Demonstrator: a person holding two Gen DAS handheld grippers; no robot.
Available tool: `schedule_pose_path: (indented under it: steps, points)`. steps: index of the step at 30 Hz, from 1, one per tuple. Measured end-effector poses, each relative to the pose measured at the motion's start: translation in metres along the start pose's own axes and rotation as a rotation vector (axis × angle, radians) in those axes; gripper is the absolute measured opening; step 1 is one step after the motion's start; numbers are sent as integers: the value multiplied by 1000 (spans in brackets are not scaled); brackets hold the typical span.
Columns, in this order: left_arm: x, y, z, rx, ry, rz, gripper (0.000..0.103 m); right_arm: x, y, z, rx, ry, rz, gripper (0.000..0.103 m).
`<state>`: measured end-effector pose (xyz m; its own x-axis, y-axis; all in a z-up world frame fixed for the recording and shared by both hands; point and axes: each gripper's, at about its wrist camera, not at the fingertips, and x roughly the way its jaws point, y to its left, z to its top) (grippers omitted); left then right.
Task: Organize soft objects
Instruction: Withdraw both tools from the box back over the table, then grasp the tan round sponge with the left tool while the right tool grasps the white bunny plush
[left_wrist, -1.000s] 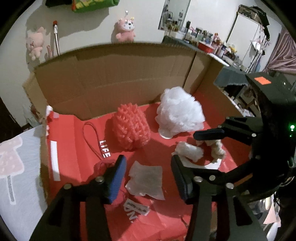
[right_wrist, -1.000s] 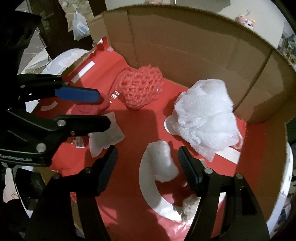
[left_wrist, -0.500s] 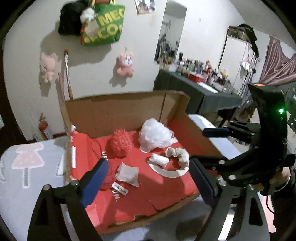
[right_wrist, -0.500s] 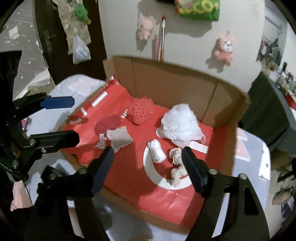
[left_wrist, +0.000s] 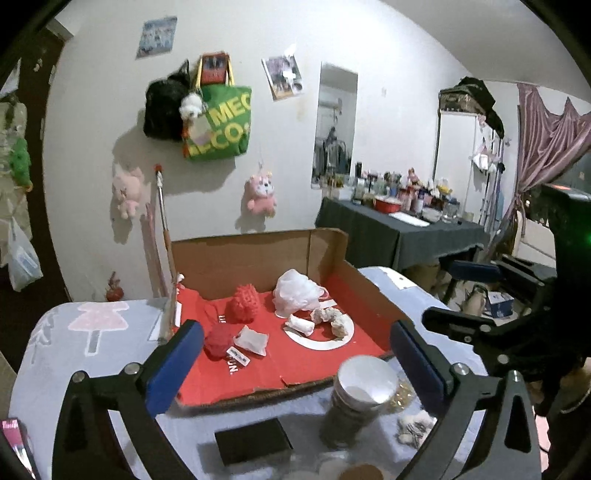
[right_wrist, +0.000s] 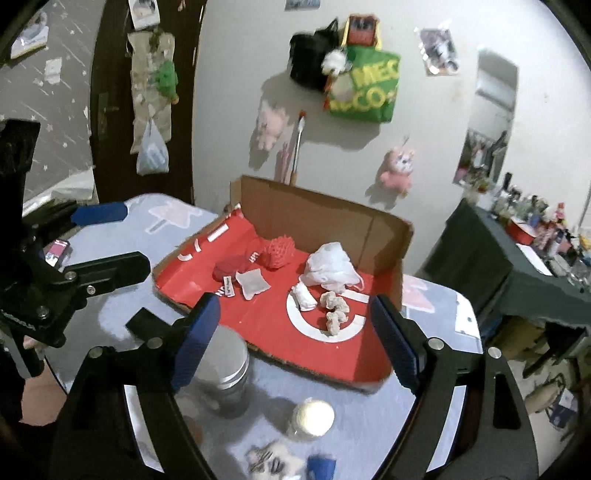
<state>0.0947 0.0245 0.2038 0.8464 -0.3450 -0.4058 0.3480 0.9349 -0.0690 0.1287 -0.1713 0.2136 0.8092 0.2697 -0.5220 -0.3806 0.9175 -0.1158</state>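
My left gripper (left_wrist: 295, 365) and right gripper (right_wrist: 295, 334) have both just been opening; their blue-padded jaws stand wide apart with nothing between them. The soft things lie in the shallow cardboard box (left_wrist: 258, 254) with its red floor: a knobbly red mesh ball (left_wrist: 243, 304) at the far side, a fluffy white net puff (left_wrist: 297, 293) right of it, a flat white pouch (left_wrist: 253, 339) nearer, and lumpy beige pieces (left_wrist: 330, 319) on the white ring. A metal-lidded jar (left_wrist: 360, 391) stands near me.
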Motion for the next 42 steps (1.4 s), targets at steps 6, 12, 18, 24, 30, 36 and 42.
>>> schedule_pose_path:
  steps: [6,12,18,24,30,36,42]
  points:
    - [-30,-19,-33,-2,-39,22,103,-38,1,-38,94,-64,-1,93]
    - [-39,-28,-70,-22,-29,34,103,-52,14,-82,114,-77,-77,93]
    - [-25,-28,-110,-50,42,61,103,-41,20,-122,142,-43,-106,93]
    - [-7,-31,-142,-61,107,70,103,-14,16,-158,193,29,-103,93]
    - [11,-39,-166,-57,187,21,103,7,12,-180,219,87,-69,93]
    - [20,-44,-175,-37,232,-10,103,20,4,-187,242,122,12,93]
    - [32,-50,-178,-14,288,-20,95,24,3,-184,230,131,70,93]
